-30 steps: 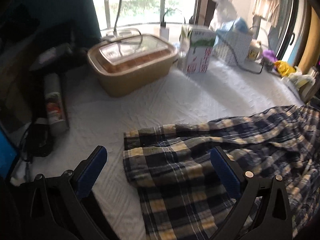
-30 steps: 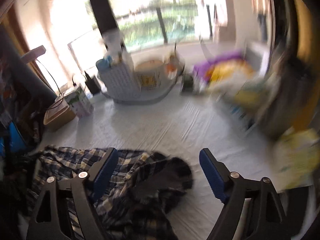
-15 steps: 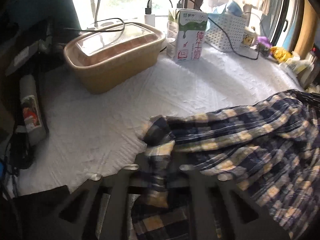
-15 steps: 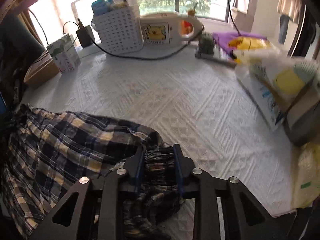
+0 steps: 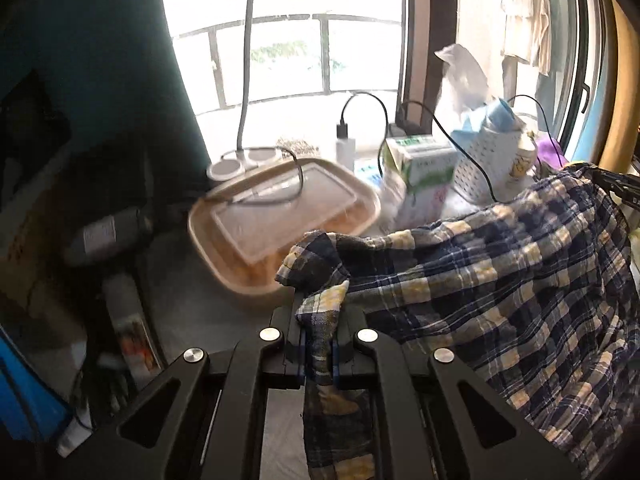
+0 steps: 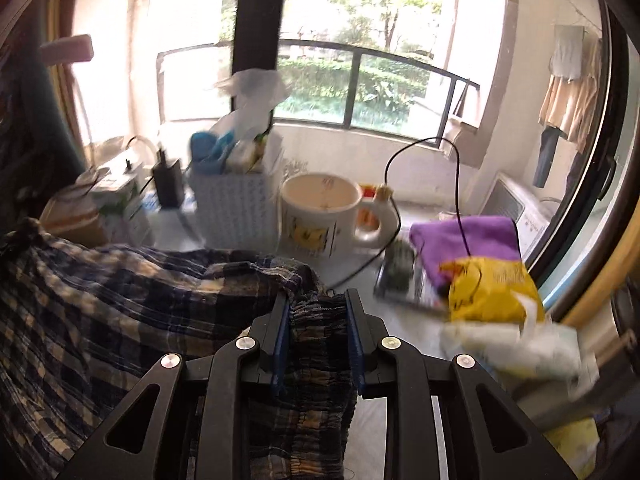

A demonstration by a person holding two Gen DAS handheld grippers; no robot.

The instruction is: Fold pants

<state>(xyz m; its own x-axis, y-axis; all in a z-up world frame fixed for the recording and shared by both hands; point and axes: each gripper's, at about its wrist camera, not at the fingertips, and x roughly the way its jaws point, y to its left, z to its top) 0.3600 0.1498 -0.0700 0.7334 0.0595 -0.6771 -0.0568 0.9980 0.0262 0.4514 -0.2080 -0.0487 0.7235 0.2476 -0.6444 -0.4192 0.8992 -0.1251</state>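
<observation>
Left wrist view: the left gripper point(image 5: 319, 346) clamps the pants point(image 5: 500, 280) hem, now lifted off the desk point(image 5: 188, 320); a second ago its jaws gaped. Right wrist view: the right gripper point(image 6: 318, 336) grips the gathered waistband, also raised; best keep both ends level and taut

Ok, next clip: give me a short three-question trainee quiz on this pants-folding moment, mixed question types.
1. True or false: both grippers are shut on the plaid pants.
2. Which gripper clamps the thicker, gathered bunch of cloth? A) left gripper B) right gripper
3. Fill in: in the right wrist view, the mug stands right of the white ____.

Key: 1 true; 2 B; 3 basket.
</observation>
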